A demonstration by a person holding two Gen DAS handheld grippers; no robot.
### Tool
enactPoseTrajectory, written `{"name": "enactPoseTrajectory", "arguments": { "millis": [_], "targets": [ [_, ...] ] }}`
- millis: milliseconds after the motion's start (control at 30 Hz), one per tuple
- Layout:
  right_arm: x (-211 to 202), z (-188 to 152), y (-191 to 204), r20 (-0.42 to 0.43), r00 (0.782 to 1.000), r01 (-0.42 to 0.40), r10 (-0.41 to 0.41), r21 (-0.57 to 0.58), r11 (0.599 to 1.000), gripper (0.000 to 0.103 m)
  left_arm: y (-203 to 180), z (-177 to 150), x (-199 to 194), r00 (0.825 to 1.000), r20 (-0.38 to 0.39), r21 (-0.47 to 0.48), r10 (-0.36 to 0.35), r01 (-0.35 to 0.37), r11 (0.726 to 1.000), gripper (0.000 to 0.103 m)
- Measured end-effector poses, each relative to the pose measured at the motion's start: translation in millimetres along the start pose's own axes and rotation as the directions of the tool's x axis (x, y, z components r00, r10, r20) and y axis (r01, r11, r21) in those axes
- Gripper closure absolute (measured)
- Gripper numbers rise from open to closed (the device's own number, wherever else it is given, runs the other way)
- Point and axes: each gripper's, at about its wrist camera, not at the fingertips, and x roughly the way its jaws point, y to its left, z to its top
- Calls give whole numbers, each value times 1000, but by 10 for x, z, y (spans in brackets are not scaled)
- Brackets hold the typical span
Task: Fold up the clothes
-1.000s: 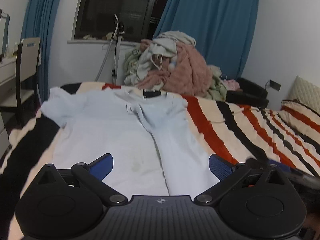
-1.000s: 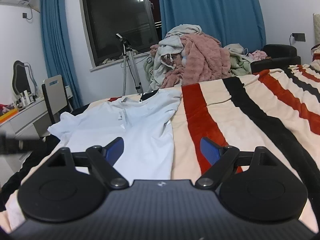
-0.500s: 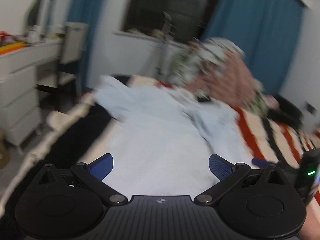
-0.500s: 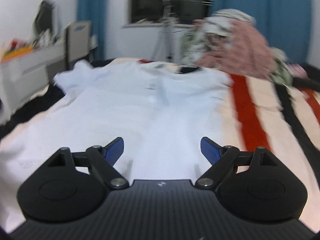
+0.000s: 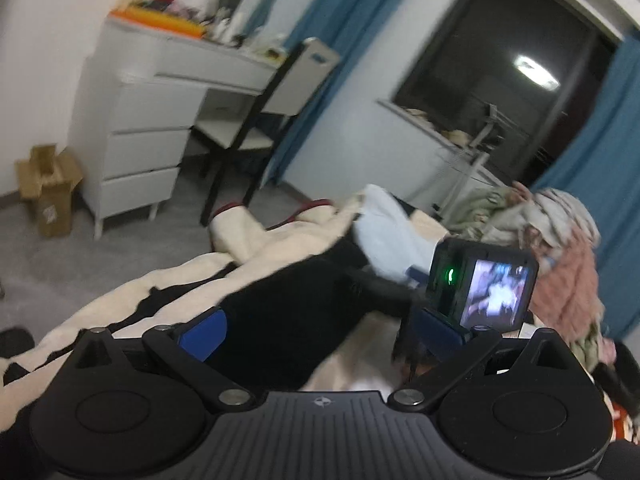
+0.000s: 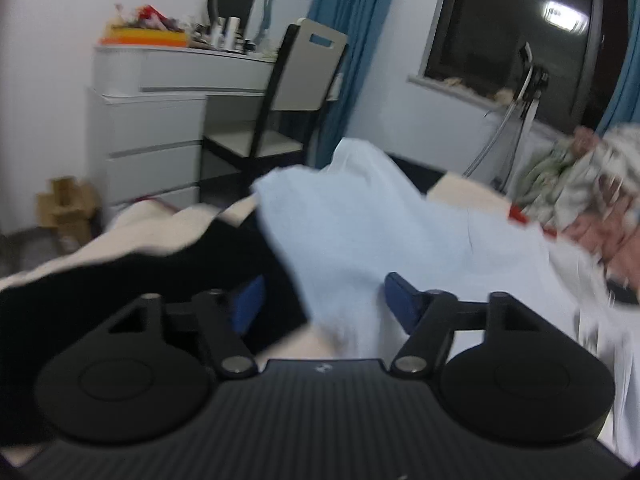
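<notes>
A pale blue shirt (image 6: 360, 220) lies spread on the striped blanket (image 6: 140, 232) of the bed. My right gripper (image 6: 326, 304) sits low at the shirt's left edge, below the sleeve. Its jaws are closing, with the shirt's edge between them, and the blurred frame shows no pads pressing on the cloth. My left gripper (image 5: 320, 328) is open over a black stripe of the blanket (image 5: 160, 292), holding nothing. From the left wrist view the shirt's sleeve (image 5: 384, 236) shows farther off, partly hidden by the right gripper's camera unit (image 5: 484, 284).
A white dresser (image 6: 152, 140), a chair (image 6: 280, 120) and a cardboard box (image 5: 48, 188) stand on the floor left of the bed. A heap of loose clothes (image 5: 560, 248) lies at the bed's far end by a tripod (image 6: 524, 92) and blue curtains.
Both grippers have swung left and rolled, from facing the shirt's middle to its left edge by the dresser. The right jaws stand narrower than before, and the right gripper now shows in the left wrist view.
</notes>
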Motion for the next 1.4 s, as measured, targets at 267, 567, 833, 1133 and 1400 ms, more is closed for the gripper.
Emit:
{"name": "enactPoseTrajectory", "arguments": {
  "millis": [267, 567, 833, 1133, 1400],
  "targets": [
    [564, 286, -163, -38, 991, 129, -126, 80, 988, 92, 61, -28, 135, 1000, -15, -21, 19, -19, 1000, 1],
    [-196, 660, -1131, 120, 958, 228, -259, 226, 947, 94, -113, -129, 88, 1000, -22, 17, -12, 13, 1000, 1],
    [-580, -157, -2637, -47, 842, 485, -538, 504, 715, 93, -399, -367, 124, 995, -71, 129, -67, 75, 989, 1],
    [-591, -1072, -3101, -173, 870, 464, -462, 601, 651, 19, -643, -629, 329, 990, -124, 228, -65, 92, 969, 1],
    [-1378, -718, -2714, -79, 909, 381, -409, 555, 740, 19, -820, -749, 242, 988, -127, 304, -93, 128, 944, 1]
  ]
}}
